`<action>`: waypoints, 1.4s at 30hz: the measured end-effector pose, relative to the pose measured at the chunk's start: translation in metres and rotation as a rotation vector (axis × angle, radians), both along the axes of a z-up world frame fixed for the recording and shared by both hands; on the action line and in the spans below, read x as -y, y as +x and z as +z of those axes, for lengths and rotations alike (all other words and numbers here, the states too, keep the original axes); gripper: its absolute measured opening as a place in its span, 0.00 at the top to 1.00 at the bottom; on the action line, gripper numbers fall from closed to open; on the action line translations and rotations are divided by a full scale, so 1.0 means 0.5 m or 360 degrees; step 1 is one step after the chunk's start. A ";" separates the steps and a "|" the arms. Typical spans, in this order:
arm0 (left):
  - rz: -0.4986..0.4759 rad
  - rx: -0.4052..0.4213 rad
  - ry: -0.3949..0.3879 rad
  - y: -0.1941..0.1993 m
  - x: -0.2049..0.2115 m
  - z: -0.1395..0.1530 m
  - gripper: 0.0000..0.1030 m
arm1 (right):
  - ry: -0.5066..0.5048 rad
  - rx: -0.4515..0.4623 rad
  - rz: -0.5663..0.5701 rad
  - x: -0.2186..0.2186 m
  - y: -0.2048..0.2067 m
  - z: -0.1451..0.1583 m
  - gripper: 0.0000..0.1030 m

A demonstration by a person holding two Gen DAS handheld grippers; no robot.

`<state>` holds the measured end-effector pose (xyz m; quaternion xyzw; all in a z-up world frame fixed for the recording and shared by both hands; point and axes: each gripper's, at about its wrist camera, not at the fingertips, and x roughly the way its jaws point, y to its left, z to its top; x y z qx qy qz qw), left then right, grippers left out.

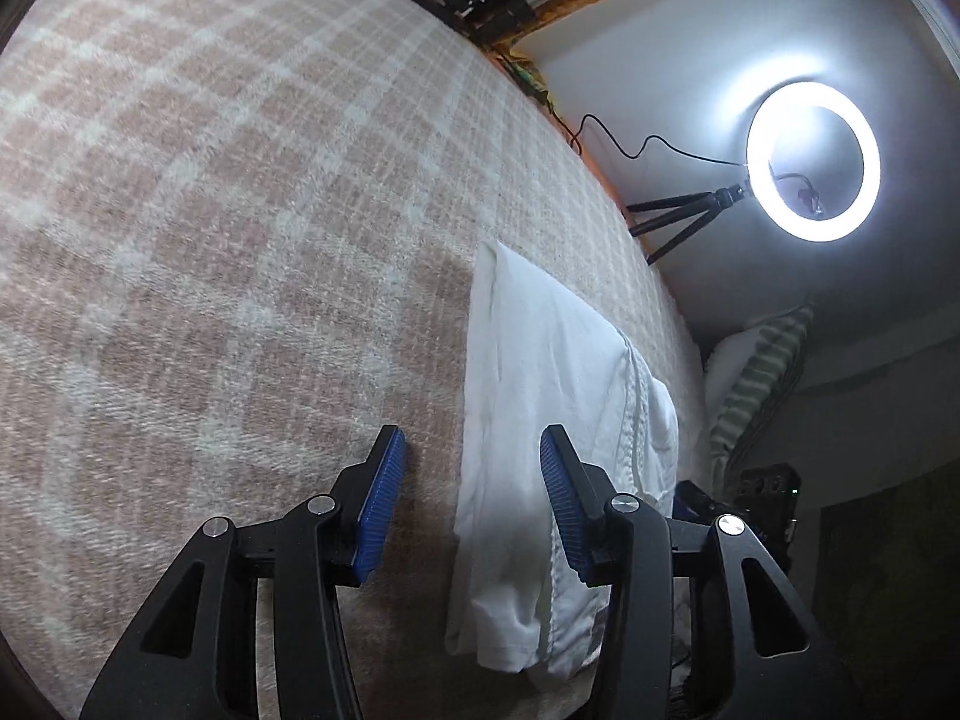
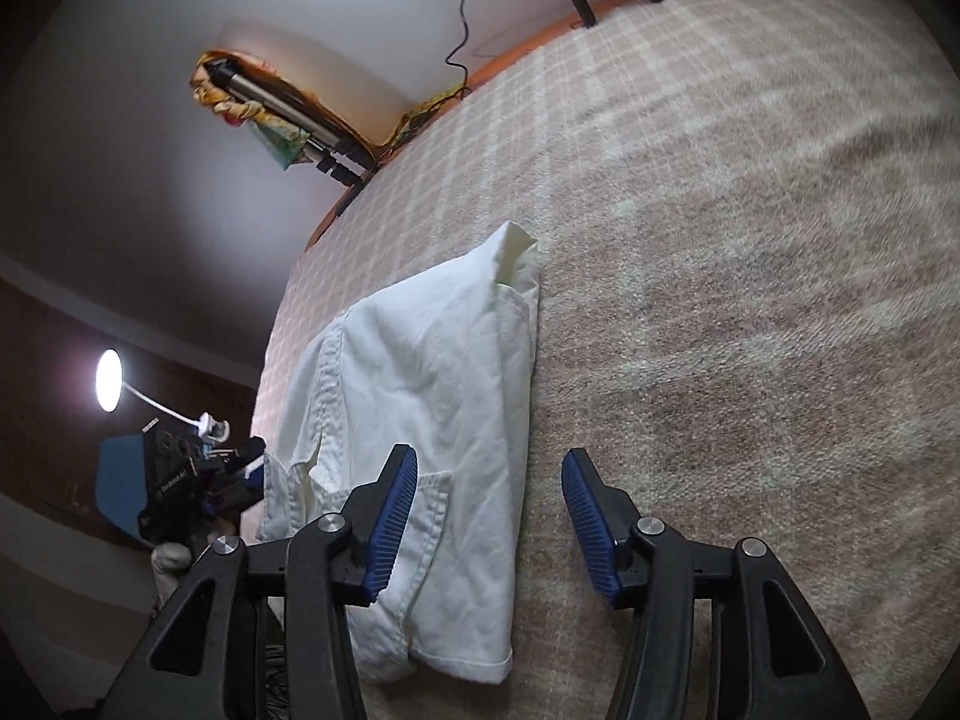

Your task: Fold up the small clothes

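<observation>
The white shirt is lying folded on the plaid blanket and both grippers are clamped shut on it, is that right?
Not quite. The white shirt does lie folded on the plaid blanket, but both grippers are open: the right gripper in the right wrist view and the left gripper in the left wrist view grip nothing.

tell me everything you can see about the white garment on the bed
The white garment is a thin woven piece, likely a small shirt, with stitched seams and what looks like a patch pocket. It lies folded into a long narrow strip on the pink-and-cream checked blanket, near the bed's edge, slightly wrinkled, one corner peaking up at the far end. Both claws stand open over its near end, and neither grips it.
</observation>
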<state>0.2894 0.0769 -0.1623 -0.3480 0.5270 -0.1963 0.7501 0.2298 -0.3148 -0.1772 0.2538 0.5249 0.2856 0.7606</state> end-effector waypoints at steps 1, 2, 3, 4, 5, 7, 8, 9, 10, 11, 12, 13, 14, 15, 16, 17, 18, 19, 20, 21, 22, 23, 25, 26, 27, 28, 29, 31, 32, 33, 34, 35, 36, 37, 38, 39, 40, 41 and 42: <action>-0.0003 -0.0020 -0.0025 0.004 0.005 -0.007 0.56 | 0.0017 -0.0022 -0.0004 -0.003 0.002 -0.008 0.48; -0.0006 -0.0035 -0.0052 0.006 0.006 -0.012 0.56 | 0.0037 -0.0043 -0.0010 -0.005 0.006 -0.016 0.48; 0.0002 -0.0026 -0.0082 0.008 0.006 -0.015 0.56 | 0.0083 -0.0045 -0.0032 -0.001 0.008 -0.020 0.48; 0.0000 -0.0026 -0.0094 0.010 0.011 -0.016 0.56 | 0.0117 -0.0063 -0.0038 -0.002 0.010 -0.024 0.49; -0.0014 -0.0028 -0.0106 0.014 0.017 -0.017 0.56 | 0.0156 -0.0081 -0.0045 -0.001 0.013 -0.028 0.49; -0.0037 -0.0026 -0.0122 0.018 0.030 -0.019 0.56 | 0.0209 -0.0103 -0.0057 0.000 0.015 -0.036 0.51; -0.0038 -0.0018 -0.0127 0.020 0.029 -0.017 0.58 | 0.0222 -0.0109 -0.0057 -0.001 0.015 -0.038 0.53; -0.0048 -0.0024 -0.0134 0.023 0.032 -0.018 0.59 | 0.0229 -0.0114 -0.0048 -0.005 0.017 -0.040 0.55; -0.0049 -0.0023 -0.0142 0.024 0.036 -0.019 0.59 | 0.0230 -0.0118 -0.0039 -0.010 0.018 -0.042 0.58; -0.0051 -0.0020 -0.0144 0.026 0.039 -0.018 0.60 | 0.0234 -0.0116 -0.0036 -0.013 0.018 -0.043 0.59; -0.0059 -0.0019 -0.0139 0.029 0.041 -0.017 0.62 | 0.0246 -0.0126 -0.0029 -0.017 0.018 -0.045 0.60; -0.0070 -0.0027 -0.0132 0.030 0.042 -0.019 0.66 | 0.0250 -0.0126 -0.0029 -0.019 0.017 -0.046 0.60; -0.0069 -0.0016 -0.0121 0.029 0.045 -0.019 0.68 | 0.0251 -0.0124 -0.0030 -0.021 0.018 -0.046 0.61; -0.0073 -0.0012 -0.0112 0.027 0.045 -0.017 0.69 | 0.0252 -0.0129 -0.0027 -0.025 0.019 -0.047 0.63; -0.0079 -0.0006 -0.0098 0.027 0.048 -0.015 0.70 | 0.0252 -0.0136 -0.0025 -0.029 0.022 -0.047 0.65; -0.0085 0.0002 -0.0080 0.027 0.051 -0.013 0.71 | 0.0248 -0.0138 -0.0028 -0.033 0.023 -0.048 0.67; -0.0092 0.0015 -0.0050 0.026 0.054 -0.011 0.71 | 0.0244 -0.0140 -0.0030 -0.036 0.023 -0.048 0.68; -0.0097 0.0028 -0.0027 0.022 0.054 -0.008 0.73 | 0.0233 -0.0138 -0.0030 -0.038 0.023 -0.047 0.72; -0.0105 0.0048 0.0002 0.019 0.058 -0.004 0.76 | 0.0208 -0.0131 -0.0031 -0.042 0.022 -0.043 0.75; -0.0118 0.0072 0.0033 0.017 0.063 0.003 0.78 | 0.0180 -0.0119 -0.0030 -0.045 0.021 -0.039 0.77; -0.0129 0.0096 0.0066 0.016 0.070 0.008 0.81 | 0.0152 -0.0102 -0.0031 -0.049 0.020 -0.033 0.79; -0.0144 0.0130 0.0112 0.014 0.077 0.016 0.82 | 0.0119 -0.0080 -0.0031 -0.057 0.018 -0.024 0.82; -0.0171 0.0196 0.0198 0.008 0.092 0.032 0.84 | 0.0033 -0.0016 -0.0019 -0.070 0.011 -0.005 0.84; -0.0182 0.0228 0.0236 0.004 0.097 0.040 0.86 | -0.0008 0.0016 -0.0013 -0.077 0.006 0.004 0.85; -0.0191 0.0260 0.0266 0.000 0.101 0.047 0.86 | -0.0040 0.0046 -0.0009 -0.082 0.002 0.014 0.85; -0.0200 0.0288 0.0287 -0.003 0.105 0.054 0.87 | -0.0062 0.0067 -0.0008 -0.087 -0.001 0.021 0.85; -0.0207 0.0319 0.0306 -0.008 0.111 0.064 0.87 | -0.0086 0.0091 -0.0006 -0.091 -0.005 0.030 0.86; -0.0216 0.0360 0.0328 -0.013 0.119 0.077 0.88 | -0.0142 0.0146 0.0005 -0.099 -0.013 0.048 0.86; -0.0225 0.0383 0.0334 -0.016 0.124 0.083 0.88 | -0.0172 0.0177 0.0014 -0.104 -0.018 0.058 0.86; -0.0240 0.0412 0.0348 -0.020 0.132 0.092 0.89 | -0.0196 0.0210 0.0023 -0.111 -0.022 0.070 0.87; -0.0253 0.0432 0.0356 -0.021 0.139 0.098 0.89 | -0.0211 0.0240 0.0032 -0.114 -0.027 0.081 0.87; -0.0271 0.0455 0.0355 -0.023 0.149 0.107 0.89 | -0.0219 0.0266 0.0038 -0.116 -0.031 0.090 0.87; -0.0280 0.0467 0.0351 -0.023 0.157 0.112 0.89 | -0.0226 0.0293 0.0043 -0.113 -0.036 0.099 0.87; -0.0293 0.0478 0.0344 -0.023 0.167 0.117 0.89 | -0.0243 0.0319 0.0041 -0.109 -0.040 0.109 0.87; -0.0309 0.0492 0.0343 -0.022 0.177 0.122 0.89 | -0.0260 0.0337 0.0034 -0.107 -0.042 0.118 0.87; -0.0320 0.0501 0.0339 -0.021 0.183 0.126 0.89 | -0.0273 0.0355 0.0024 -0.100 -0.043 0.128 0.87; -0.0334 0.0509 0.0328 -0.017 0.195 0.129 0.89 | -0.0279 0.0370 0.0010 -0.090 -0.044 0.137 0.88; -0.0347 0.0514 0.0317 -0.013 0.205 0.130 0.89 | -0.0285 0.0386 -0.0008 -0.078 -0.043 0.148 0.88; -0.0363 0.0520 0.0304 -0.007 0.220 0.132 0.89 | -0.0292 0.0404 -0.0032 -0.064 -0.042 0.159 0.88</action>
